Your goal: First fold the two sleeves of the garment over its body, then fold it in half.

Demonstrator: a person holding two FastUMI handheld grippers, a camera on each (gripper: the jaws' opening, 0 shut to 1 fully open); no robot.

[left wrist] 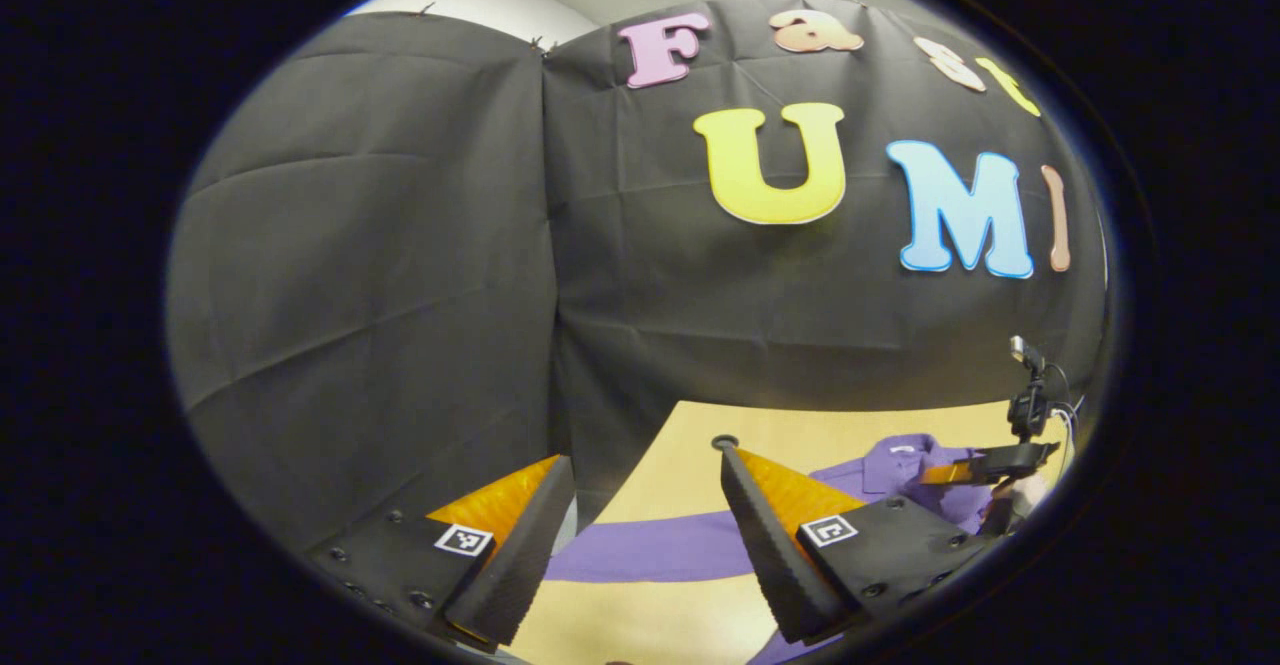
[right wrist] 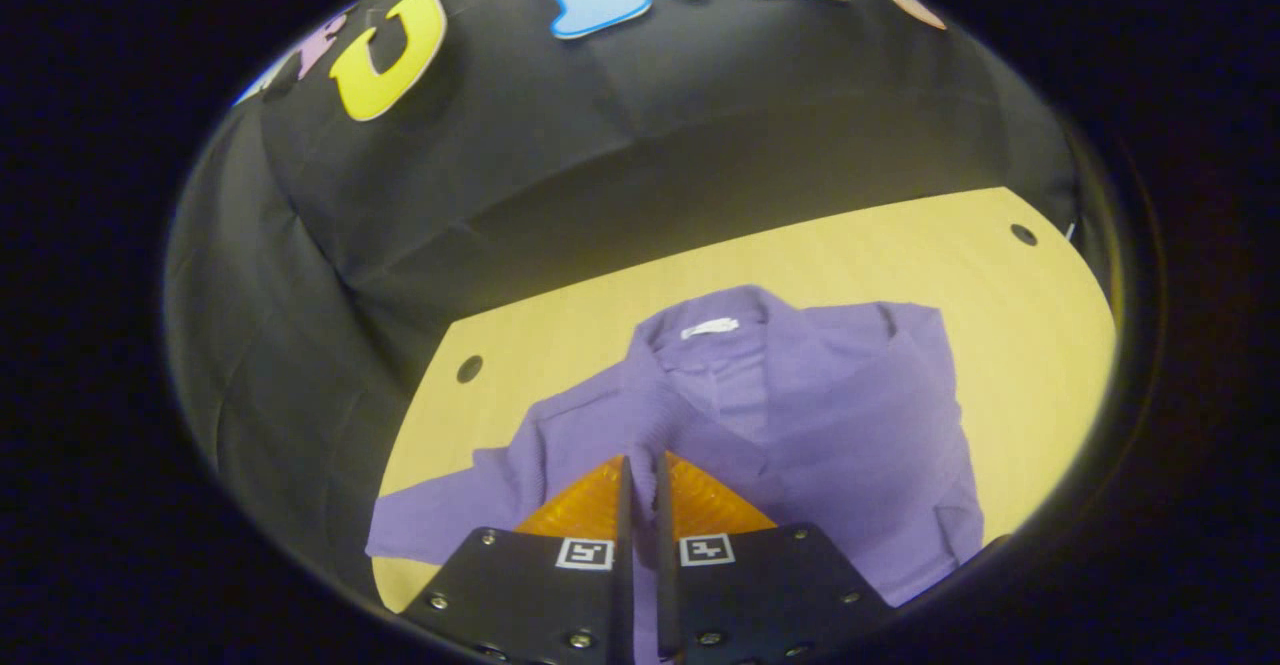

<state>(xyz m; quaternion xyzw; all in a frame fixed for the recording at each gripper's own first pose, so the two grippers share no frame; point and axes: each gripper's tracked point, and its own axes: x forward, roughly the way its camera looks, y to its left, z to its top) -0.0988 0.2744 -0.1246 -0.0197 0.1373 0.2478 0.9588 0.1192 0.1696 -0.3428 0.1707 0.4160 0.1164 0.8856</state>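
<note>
My right gripper (right wrist: 640, 465) has its jaws drawn almost together, with a thin fold of purple cloth standing between the fingers. I judge this to be a pinch on the shirt (right wrist: 800, 415), though the contact itself is hard to confirm. My left gripper (left wrist: 640, 535) has its jaws wide apart and holds nothing.

The shirt lies on the table (right wrist: 1000, 275), collar (right wrist: 705, 335) toward the wall. In the right gripper view, one sleeve appears already laid across the body, so I judge the first sleeve fold to be finishing. The other sleeve (left wrist: 650, 550) lies stretched flat over the table, beneath and between my left fingers.

Next move, as I judge it: part the right jaws to free the cloth, lower the left gripper onto the outstretched sleeve, close on it near the cuff, and carry it over the body.

The left gripper view gives the outstretched sleeve's run and my right gripper at the shirt from the side. The right gripper view gives the collar, the body and the folded side from above.
</note>
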